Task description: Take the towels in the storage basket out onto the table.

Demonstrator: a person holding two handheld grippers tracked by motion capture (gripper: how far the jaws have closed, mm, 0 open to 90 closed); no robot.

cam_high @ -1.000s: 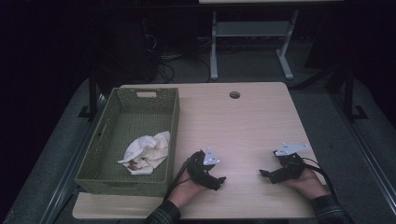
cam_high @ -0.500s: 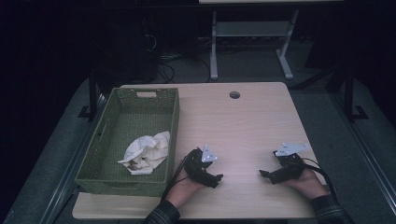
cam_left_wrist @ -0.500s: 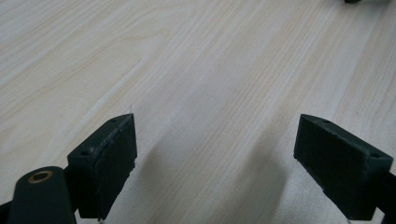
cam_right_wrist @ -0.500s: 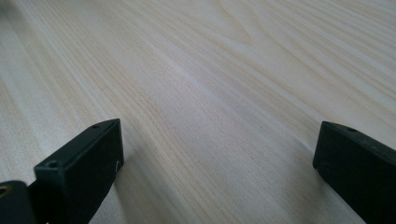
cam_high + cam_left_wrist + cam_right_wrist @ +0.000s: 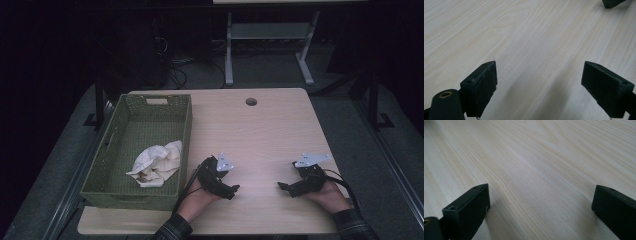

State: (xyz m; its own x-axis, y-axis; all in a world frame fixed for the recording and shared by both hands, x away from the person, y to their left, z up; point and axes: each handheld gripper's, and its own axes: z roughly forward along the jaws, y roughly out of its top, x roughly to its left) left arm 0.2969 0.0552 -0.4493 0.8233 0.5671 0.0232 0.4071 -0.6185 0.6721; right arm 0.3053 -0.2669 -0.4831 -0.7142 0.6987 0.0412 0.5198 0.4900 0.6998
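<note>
Both jaws stood wide apart, nothing held: left gripper (image 5: pixel 231 190), right gripper (image 5: pixel 283 186) low over table (image 5: pixel 260 130). Crumpled cloth (image 5: pixel 156 163) lay in green woven basket (image 5: pixel 150 150), just left of left gripper. Advice: approach from above, clearing the rim

Dim high view, dark surround; gripper views bright, soft shadows.

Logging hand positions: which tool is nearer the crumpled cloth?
Left. The left tool rests just right of the basket holding the cloth; the right tool sits farther right.
</note>
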